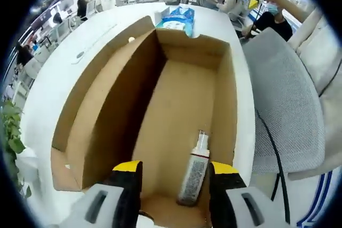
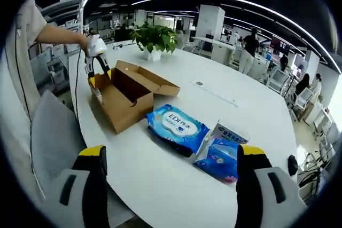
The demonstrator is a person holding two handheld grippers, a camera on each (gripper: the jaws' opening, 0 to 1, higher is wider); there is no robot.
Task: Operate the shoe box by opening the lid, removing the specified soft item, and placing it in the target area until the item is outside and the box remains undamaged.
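Observation:
An open brown cardboard shoe box [image 1: 181,94] lies below me in the left gripper view, its lid flap folded out to the left. Inside, near the close end, a small spray bottle [image 1: 193,173] with a grey label leans against the right wall. My left gripper [image 1: 175,177] is open, its yellow-tipped jaws standing to either side of the bottle, apart from it. In the right gripper view the same box [image 2: 131,97] sits on the white table [image 2: 224,92], with the left gripper [image 2: 98,81] held over its far end. My right gripper [image 2: 172,158] hangs open over the table's near edge.
A blue wipes pack [image 2: 179,126] and a smaller blue pack [image 2: 219,159] beside a white carton [image 2: 231,132] lie near the box. A potted plant [image 2: 155,38] stands behind it. A grey mesh chair [image 1: 283,105] is by the table's edge. People sit at desks beyond.

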